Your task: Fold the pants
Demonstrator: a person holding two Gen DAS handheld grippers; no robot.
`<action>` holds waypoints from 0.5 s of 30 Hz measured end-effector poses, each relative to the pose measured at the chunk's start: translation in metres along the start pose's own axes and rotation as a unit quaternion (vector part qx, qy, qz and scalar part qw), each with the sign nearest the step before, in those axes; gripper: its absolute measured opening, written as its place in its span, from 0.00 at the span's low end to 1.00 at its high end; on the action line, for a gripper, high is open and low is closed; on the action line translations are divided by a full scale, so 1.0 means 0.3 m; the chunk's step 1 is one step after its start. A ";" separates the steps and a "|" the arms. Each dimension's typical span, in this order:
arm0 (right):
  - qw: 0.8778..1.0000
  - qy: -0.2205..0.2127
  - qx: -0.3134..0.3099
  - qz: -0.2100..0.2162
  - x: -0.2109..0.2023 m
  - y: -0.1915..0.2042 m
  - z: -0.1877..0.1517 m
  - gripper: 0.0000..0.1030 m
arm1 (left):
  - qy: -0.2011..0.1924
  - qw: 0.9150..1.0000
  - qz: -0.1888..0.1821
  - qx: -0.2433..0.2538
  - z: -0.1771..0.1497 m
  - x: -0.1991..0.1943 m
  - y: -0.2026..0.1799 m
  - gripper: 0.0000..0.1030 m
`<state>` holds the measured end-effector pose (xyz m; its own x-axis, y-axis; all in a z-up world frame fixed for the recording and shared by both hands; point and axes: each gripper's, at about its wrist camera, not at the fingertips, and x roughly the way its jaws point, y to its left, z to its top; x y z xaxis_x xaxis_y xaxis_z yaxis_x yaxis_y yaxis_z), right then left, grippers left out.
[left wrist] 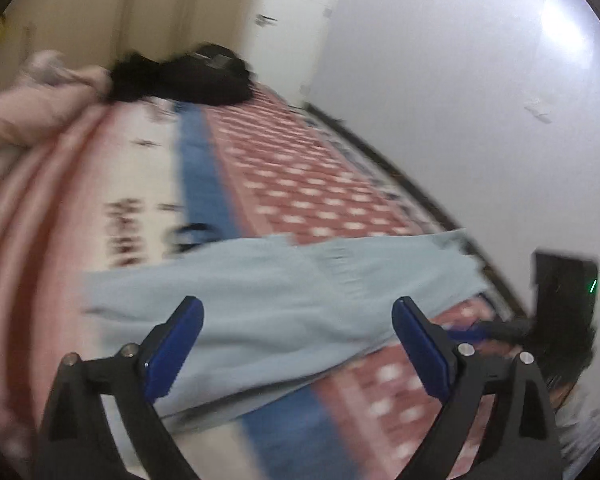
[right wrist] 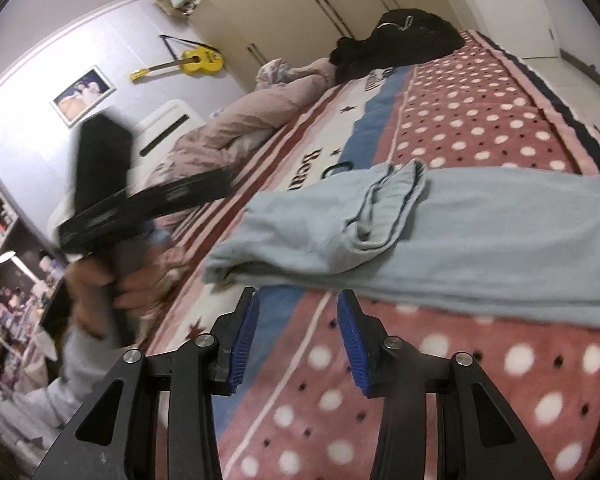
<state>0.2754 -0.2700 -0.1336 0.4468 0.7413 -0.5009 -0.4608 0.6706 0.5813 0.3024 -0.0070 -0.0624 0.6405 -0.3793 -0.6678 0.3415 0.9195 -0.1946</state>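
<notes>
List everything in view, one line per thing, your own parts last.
pants: one, pale blue, laid across the blanket
blanket: one, pink with white dots, blue and cream bands, covering the bed
quilt: one, pink, bunched beside the blanket
black clothing: one heap, far end of bed
toy guitar: one, yellow, on the wall
framed picture: one, on the wall
left gripper: open, over the pants
right gripper: open, near the pants' edge
</notes>
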 end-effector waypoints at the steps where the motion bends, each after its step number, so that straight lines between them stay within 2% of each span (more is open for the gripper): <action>1: 1.000 -0.008 -0.001 -0.015 0.016 0.001 0.019 0.60 | -0.002 1.000 0.025 0.005 -0.020 -0.015 0.036 0.91; 3: 0.999 -0.018 -0.009 -0.035 0.047 0.004 0.050 0.68 | 0.013 0.998 0.068 0.003 -0.074 -0.013 0.104 0.91; 4: 0.998 -0.019 -0.018 -0.053 0.075 0.012 0.069 0.68 | 0.022 0.997 0.080 -0.004 -0.098 0.006 0.143 0.91; 8: 0.990 0.000 -0.051 -0.134 0.230 0.033 0.128 0.68 | 0.047 0.995 0.090 -0.006 -0.203 0.074 0.219 0.89; 10: 0.989 0.024 -0.055 -0.139 0.308 0.031 0.137 0.65 | 0.055 0.992 0.110 0.002 -0.246 0.096 0.230 0.84; 11: 0.987 0.033 -0.054 -0.146 0.339 0.025 0.136 0.61 | 0.056 0.990 0.127 0.005 -0.268 0.089 0.227 0.75; 12: 0.986 0.038 -0.053 -0.156 0.356 0.021 0.129 0.50 | 0.057 0.987 0.147 0.008 -0.274 0.106 0.235 0.70; 13: 0.984 0.040 -0.053 -0.167 0.367 0.018 0.126 0.38 | 0.059 0.984 0.165 0.008 -0.284 0.121 0.250 0.57; 14: 0.983 0.040 -0.053 -0.172 0.366 0.015 0.121 0.32 | 0.059 0.983 0.173 -0.001 -0.297 0.127 0.271 0.37; 15: 0.984 0.041 -0.049 -0.168 0.360 0.012 0.114 0.24 | 0.057 0.983 0.173 -0.013 -0.307 0.129 0.290 0.24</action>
<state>0.3481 -0.1886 -0.1636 0.5250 0.4736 -0.7072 -0.3711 0.8751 0.3106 0.2933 0.0678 -0.1713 0.6327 -0.0305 -0.7738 0.0977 0.9944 0.0408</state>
